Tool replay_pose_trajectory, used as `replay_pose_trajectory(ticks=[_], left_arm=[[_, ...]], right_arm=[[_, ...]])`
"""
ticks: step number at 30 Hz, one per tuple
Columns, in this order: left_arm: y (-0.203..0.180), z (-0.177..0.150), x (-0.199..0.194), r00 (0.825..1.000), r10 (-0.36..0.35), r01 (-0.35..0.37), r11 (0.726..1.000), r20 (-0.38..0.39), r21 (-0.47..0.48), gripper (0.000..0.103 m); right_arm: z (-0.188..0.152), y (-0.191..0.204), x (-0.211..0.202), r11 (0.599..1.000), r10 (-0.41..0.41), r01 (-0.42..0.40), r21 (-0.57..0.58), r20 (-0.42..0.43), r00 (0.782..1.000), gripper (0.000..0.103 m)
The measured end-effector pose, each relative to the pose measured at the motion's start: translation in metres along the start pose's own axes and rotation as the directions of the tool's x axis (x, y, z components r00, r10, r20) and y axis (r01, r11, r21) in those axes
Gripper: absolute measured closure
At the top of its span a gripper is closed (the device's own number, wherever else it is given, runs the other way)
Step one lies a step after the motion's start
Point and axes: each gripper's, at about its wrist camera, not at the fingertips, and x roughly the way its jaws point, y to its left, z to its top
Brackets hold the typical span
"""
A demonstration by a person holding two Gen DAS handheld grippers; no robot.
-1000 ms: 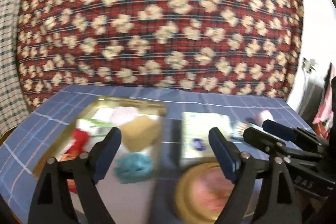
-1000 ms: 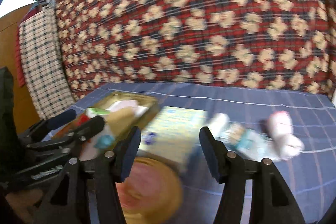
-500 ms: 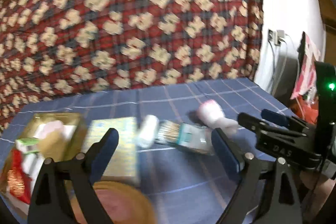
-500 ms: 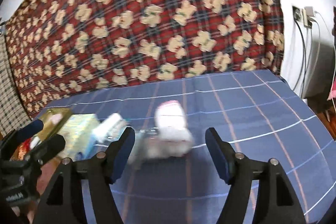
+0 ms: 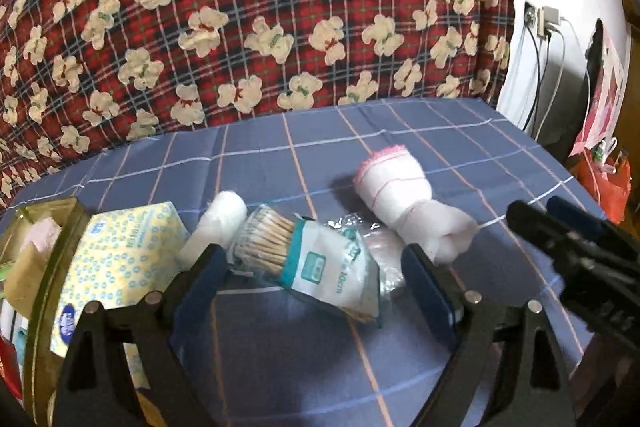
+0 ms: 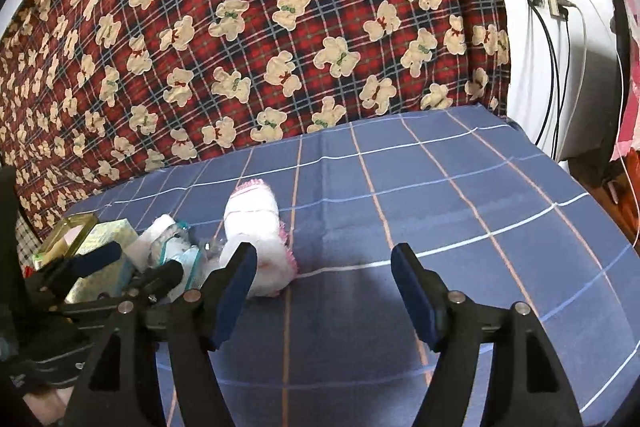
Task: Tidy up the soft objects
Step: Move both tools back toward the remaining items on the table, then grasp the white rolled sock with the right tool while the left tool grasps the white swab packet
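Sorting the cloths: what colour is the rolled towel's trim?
Pink trim on the white rolled towel, clearest in the left wrist view.

Blue checked tablecloth (image 5: 460, 131) carrying rolled white towel (image 5: 400, 195), cotton-swab packet (image 5: 312, 259), white roll (image 5: 218, 223), tissue pack (image 5: 120, 259), gold tin (image 5: 44, 227).
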Motion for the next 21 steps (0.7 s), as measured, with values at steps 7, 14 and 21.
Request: replay_pose_trajectory(ticks=[7,14,21], left_arm=[[0.004,0.003,0.023,0.999,-0.025,0.024,0.999,-0.046,-0.035,0.015],[0.015,0.004,0.032,0.995,-0.065,0.056,0.991,-0.07,-0.125,0.036],[0.011,0.004,0.031,0.995,-0.075,0.069,0.993,-0.066,-0.092,0.061]], right_arm=[[0.006,0.008,0.01,1.0,0.015,-0.015,-0.01,-0.017,1.0,0.031],[0.019,0.025,0.032,0.998,0.042,-0.044,-0.039,-0.057,0.997,0.031],[0.022,0.033,0.06,0.996,0.076,-0.08,-0.038,-0.1,0.992,0.031]])
